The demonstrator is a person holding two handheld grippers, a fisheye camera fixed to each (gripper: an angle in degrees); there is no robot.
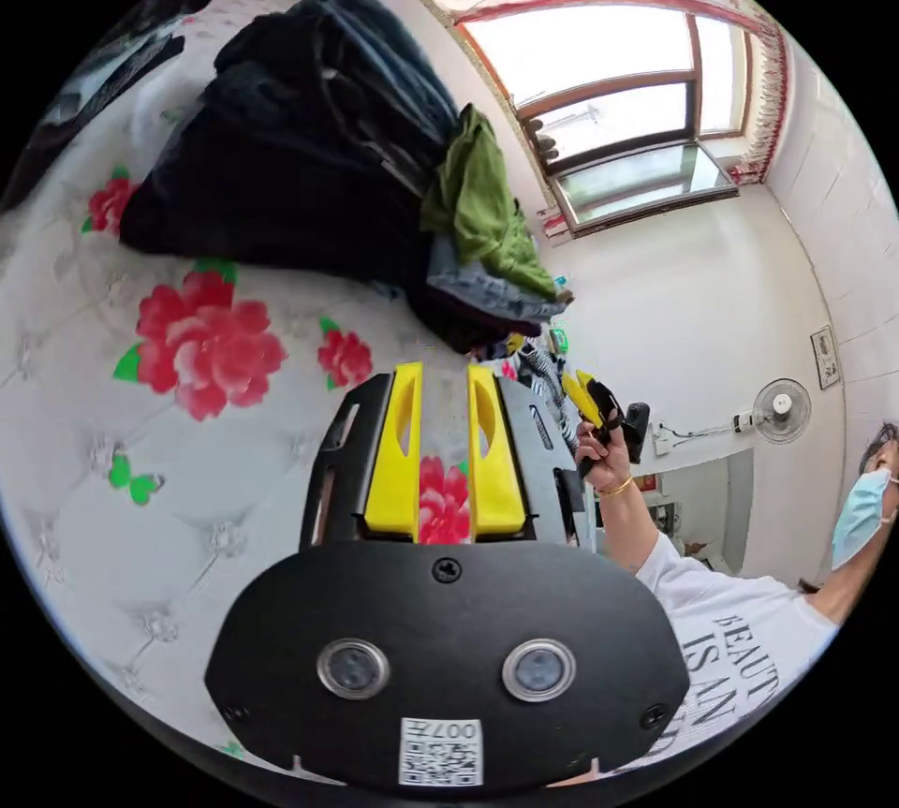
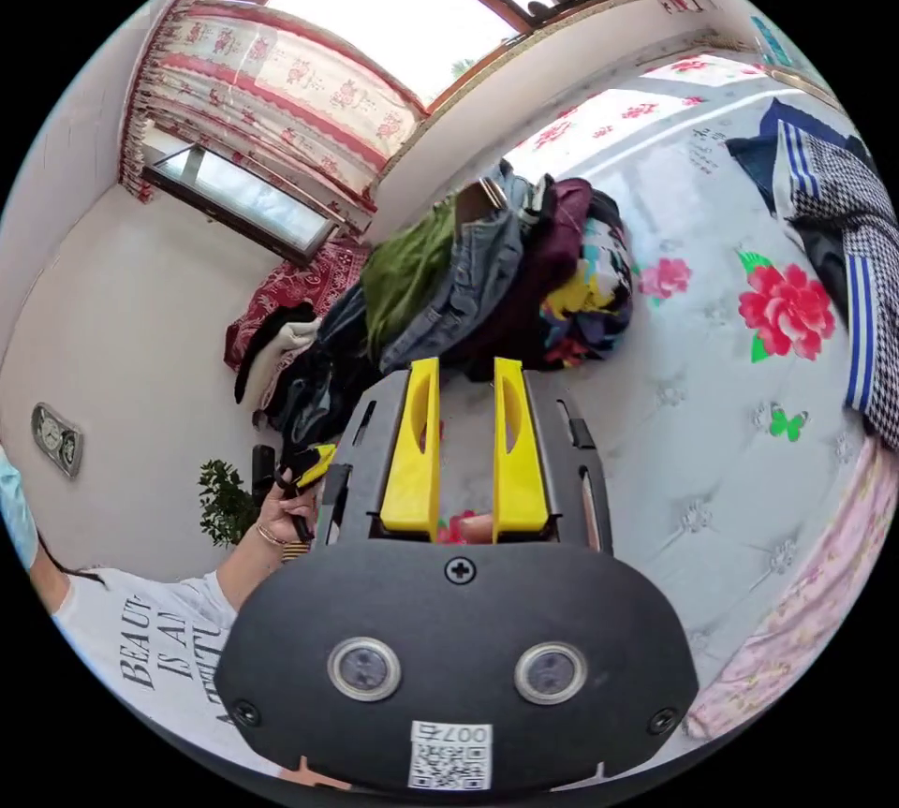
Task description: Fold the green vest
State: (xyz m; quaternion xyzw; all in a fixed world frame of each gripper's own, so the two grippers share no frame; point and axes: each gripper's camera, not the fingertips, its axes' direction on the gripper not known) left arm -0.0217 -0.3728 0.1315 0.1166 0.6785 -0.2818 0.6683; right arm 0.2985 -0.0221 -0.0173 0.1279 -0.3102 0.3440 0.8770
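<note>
Green vest (image 1: pixel 482 199) lies partly buried in the clothes pile (image 1: pixel 309 153); its outline cannot be traced. Person (image 1: pixel 749 621) cut off at frame edge.

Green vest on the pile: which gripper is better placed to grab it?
Probably right. The vest sits just past the right gripper and its open jaws; the left gripper faces dark clothes, with the vest off to one side.

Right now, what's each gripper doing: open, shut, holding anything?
Left gripper: open, holding nothing, above the white flowered bedcover.
Right gripper: open, holding nothing, facing the crumpled green vest.
</note>
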